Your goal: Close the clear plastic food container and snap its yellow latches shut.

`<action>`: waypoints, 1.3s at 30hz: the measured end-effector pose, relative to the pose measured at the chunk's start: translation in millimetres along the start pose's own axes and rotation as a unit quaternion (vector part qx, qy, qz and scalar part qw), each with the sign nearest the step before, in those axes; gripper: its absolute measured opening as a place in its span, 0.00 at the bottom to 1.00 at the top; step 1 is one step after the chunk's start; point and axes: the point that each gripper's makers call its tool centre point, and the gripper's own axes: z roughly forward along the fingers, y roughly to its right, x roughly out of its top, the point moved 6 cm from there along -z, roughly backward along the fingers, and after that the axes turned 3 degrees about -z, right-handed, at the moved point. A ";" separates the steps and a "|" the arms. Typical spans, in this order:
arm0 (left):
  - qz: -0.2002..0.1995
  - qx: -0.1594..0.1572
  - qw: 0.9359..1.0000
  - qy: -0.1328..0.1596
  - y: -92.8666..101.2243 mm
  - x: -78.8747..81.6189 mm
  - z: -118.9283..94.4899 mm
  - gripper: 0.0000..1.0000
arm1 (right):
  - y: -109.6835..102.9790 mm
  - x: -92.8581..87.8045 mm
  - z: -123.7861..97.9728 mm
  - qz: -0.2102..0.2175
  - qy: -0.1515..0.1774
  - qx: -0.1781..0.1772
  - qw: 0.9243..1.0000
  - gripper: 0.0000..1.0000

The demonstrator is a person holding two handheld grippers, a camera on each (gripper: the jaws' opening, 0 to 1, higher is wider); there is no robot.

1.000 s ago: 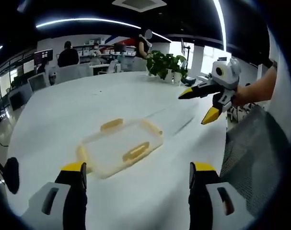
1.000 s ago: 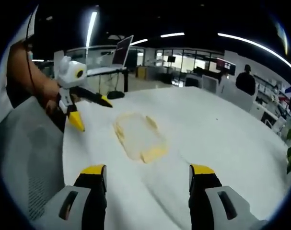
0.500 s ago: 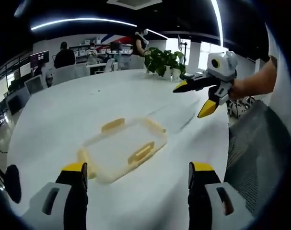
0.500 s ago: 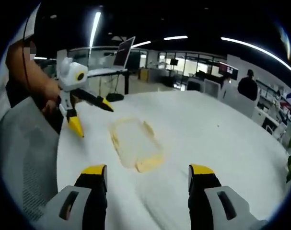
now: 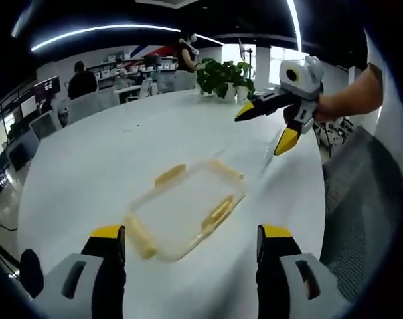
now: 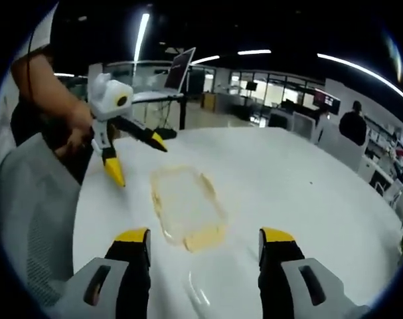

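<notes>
Two tools, left tool (image 5: pixel 184 242) and right tool (image 6: pixel 204 246), hover wide open and empty over the clear food container (image 5: pixel 188 211) lying on the white bench (image 5: pixel 88 166); yellow latches (image 5: pixel 216 211) look unsnapped, so closing remains.

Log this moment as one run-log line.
container: on table, untouched | left gripper: open, above | right gripper: open, above

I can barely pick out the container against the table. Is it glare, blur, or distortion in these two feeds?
Left gripper view: the clear container is soft and low-contrast on the white table; its yellow latches stand out. Right gripper view: the container is washed out and pale, the left gripper sharper. Both views bend straight edges fisheye-style, with bright ceiling strips overhead.
</notes>
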 end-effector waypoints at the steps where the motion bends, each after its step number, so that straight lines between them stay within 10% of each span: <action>1: -0.001 -0.002 1.000 0.001 -1.0 1.4 0.3 0.80 | 0.3 0.7 1.9 -0.003 0.000 0.001 1.000 0.65; 20: 0.040 -0.033 0.998 -0.031 -27.7 3.1 10.5 0.77 | 4.3 -1.3 24.5 -0.062 -0.048 0.063 0.995 0.63; 39: 0.132 -0.090 0.983 -0.093 -43.1 -1.2 15.6 0.73 | 1.1 -3.1 43.9 -0.103 -0.104 0.106 0.984 0.61</action>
